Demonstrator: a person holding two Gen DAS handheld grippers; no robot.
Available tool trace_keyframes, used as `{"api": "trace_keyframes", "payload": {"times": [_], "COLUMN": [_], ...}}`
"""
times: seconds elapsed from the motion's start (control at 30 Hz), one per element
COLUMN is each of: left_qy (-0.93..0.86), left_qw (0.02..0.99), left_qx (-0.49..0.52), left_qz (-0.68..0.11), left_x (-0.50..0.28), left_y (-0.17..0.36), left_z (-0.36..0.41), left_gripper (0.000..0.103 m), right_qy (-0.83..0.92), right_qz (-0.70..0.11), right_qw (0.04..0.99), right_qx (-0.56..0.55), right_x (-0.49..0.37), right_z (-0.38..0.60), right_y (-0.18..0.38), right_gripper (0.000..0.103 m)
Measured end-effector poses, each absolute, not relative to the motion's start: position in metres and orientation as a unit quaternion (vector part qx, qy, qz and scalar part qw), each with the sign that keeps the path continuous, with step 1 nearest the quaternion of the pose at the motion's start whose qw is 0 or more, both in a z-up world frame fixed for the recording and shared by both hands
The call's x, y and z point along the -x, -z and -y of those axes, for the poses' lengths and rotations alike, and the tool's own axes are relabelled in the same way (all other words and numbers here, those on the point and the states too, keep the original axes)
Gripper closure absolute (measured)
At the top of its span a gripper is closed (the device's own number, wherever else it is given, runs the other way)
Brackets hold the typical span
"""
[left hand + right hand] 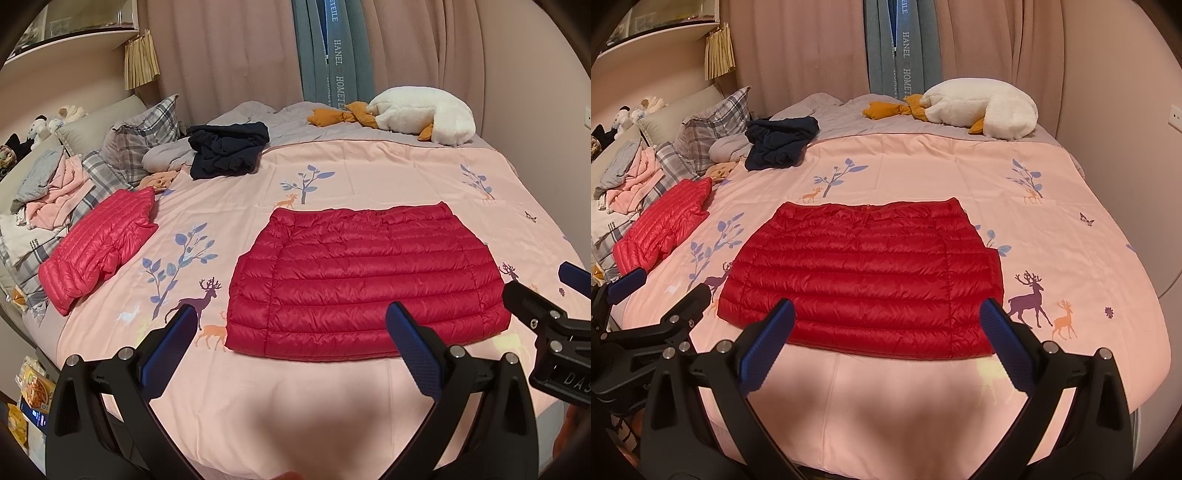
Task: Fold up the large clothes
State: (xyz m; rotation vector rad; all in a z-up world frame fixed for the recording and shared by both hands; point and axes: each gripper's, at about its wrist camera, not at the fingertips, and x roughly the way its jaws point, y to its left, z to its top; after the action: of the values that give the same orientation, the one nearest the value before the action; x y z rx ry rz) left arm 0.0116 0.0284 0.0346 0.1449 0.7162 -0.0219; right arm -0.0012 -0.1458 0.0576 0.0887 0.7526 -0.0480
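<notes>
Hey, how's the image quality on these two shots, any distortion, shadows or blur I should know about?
Left wrist view: strong fisheye bending with dark corners, warm dim light, a soft blurred shadow on the bedspread below the red jacket. Right wrist view: the same curving and vignette, shadow between the open right gripper fingers, jacket sharp.

A home bedroom is shown. Most of both views is taken up by a wide bed (pixel 332 387) spread with a pink quilt printed with deer and trees. Plaid pillows (pixel 144 136) and loose clothes (pixel 55 188) are piled at its head end, and a plush goose (pixel 421 114) is laid along the far edge. Pink curtains (pixel 229 48) are hung behind, and what may be small stuffed toys (pixel 40 127) are lined on the headboard ledge.
</notes>
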Motion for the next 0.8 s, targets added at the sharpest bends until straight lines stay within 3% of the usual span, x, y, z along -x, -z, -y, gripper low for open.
{"api": "trace_keyframes", "payload": {"times": [0.8], "left_qy": [0.010], "left_qw": [0.935], "left_qx": [-0.073], "left_qz": [-0.348], "left_x": [-0.0105], "left_y": [-0.0381], "left_z": [-0.0263], "left_gripper": [0.001], "right_qy": [0.027], "right_qz": [-0.369], "right_qw": [0.928], "right_qx": [-0.047], "right_x": [0.0018], "right_z": [0.1503], "right_y": [-0.0552], "right_gripper": [0.002]}}
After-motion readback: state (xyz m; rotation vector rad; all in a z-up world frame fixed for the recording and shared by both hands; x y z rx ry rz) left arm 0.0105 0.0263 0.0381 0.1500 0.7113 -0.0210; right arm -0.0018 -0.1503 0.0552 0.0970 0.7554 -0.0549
